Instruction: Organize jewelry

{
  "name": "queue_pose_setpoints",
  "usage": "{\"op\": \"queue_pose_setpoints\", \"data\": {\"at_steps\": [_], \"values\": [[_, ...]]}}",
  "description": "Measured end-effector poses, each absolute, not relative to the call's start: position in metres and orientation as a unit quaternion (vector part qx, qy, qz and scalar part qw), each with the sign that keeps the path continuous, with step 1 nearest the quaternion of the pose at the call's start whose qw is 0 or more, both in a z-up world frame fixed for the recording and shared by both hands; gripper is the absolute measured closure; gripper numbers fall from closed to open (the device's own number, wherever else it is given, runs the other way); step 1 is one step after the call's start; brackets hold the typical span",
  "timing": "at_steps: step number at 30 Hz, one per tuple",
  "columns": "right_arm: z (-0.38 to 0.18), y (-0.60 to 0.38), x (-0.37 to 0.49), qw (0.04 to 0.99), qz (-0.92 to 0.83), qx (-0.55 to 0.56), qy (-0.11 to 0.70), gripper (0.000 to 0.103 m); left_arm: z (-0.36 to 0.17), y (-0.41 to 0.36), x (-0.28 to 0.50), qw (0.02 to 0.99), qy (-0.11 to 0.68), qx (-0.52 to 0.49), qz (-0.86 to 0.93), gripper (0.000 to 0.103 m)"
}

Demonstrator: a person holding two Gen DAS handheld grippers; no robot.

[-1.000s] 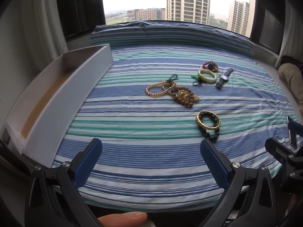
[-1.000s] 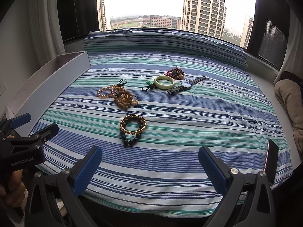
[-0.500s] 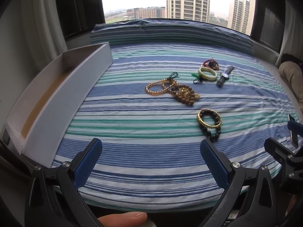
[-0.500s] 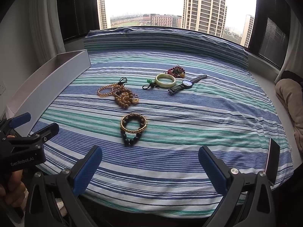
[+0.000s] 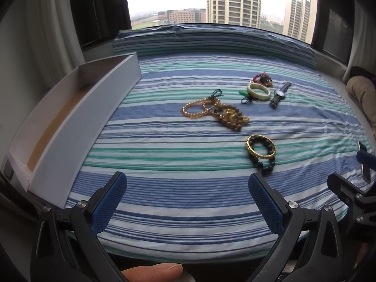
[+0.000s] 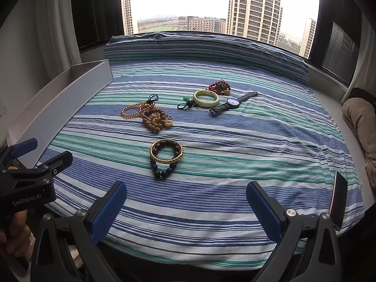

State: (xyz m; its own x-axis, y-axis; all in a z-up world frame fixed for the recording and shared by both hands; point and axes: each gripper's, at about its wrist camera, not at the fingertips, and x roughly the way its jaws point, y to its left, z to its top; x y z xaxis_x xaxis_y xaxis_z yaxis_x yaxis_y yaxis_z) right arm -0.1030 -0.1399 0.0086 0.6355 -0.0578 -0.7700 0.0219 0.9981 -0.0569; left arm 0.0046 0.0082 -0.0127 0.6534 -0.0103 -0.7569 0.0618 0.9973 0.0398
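Jewelry lies on a striped bedspread point(image 5: 188, 164). A gold bangle on a black bead bracelet point(image 5: 260, 149) point(image 6: 166, 155) is nearest. Farther back lie gold and brown bead strands point(image 5: 216, 114) point(image 6: 150, 116), a pale green bangle point(image 5: 258, 91) point(image 6: 206, 98), a wristwatch point(image 5: 278, 94) point(image 6: 231, 103) and red beads point(image 5: 262, 79) point(image 6: 219, 86). An open white box point(image 5: 58, 127) point(image 6: 65, 98) stands at the left. My left gripper point(image 5: 188, 202) and my right gripper point(image 6: 185, 204) are both open and empty at the near edge of the bed.
A rolled striped bolster point(image 5: 211, 37) runs along the window at the back. A beige cushion point(image 6: 359, 122) lies at the right. A phone point(image 6: 338, 202) stands at the bed's near right corner. Each gripper shows at the edge of the other's view.
Both grippers have edged slightly forward toward the jewelry. Nothing on the bed has moved.
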Motion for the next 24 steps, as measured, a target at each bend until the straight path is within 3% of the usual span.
{"op": "queue_pose_setpoints", "data": {"at_steps": [24], "values": [[-0.001,-0.145,-0.077,0.89,0.002,-0.012,0.456,0.0,-0.016,0.014,0.005,0.907,0.419,0.028,-0.015,0.0]]}}
